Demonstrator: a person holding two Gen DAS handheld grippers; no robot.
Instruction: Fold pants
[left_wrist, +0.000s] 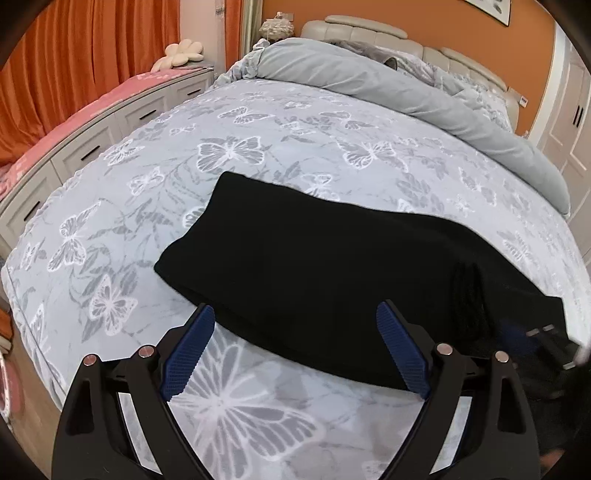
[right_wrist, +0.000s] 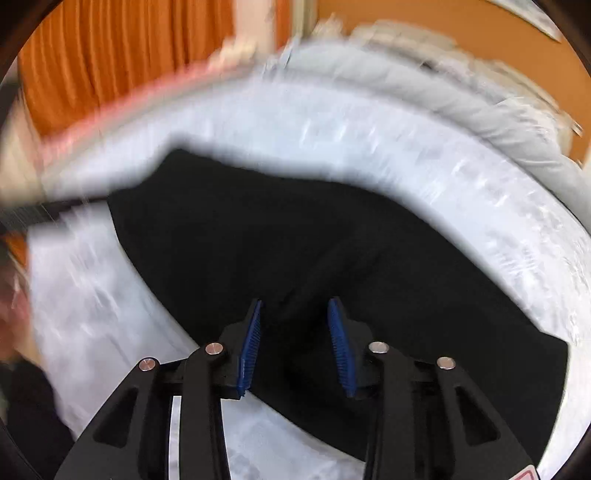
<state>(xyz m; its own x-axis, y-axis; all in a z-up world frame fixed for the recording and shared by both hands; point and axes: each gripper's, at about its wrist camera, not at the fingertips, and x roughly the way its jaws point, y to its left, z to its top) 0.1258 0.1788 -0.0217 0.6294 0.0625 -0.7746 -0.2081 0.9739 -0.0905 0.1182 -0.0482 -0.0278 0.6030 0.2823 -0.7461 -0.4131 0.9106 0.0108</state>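
- Bed (left_wrist: 155, 192) covered by a pale grey butterfly-print spread.
- Folded black pants (left_wrist: 314, 266) lie flat on it.
- Rolled grey duvet (left_wrist: 388, 85) near the headboard.

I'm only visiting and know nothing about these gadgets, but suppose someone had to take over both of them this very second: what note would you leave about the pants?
Left gripper: open wide, nothing in it, poised at the near edge of the pants.
Right gripper: partly open over the black cloth; the pads do not appear to press on it, though its view is blurred.
Black pants: lying on the butterfly bedspread, already folded into a compact, thick bundle.
Done: at least one fold, by the look of it.
Left: probably one more fold or a tidy-up; check the right end, where layers show.
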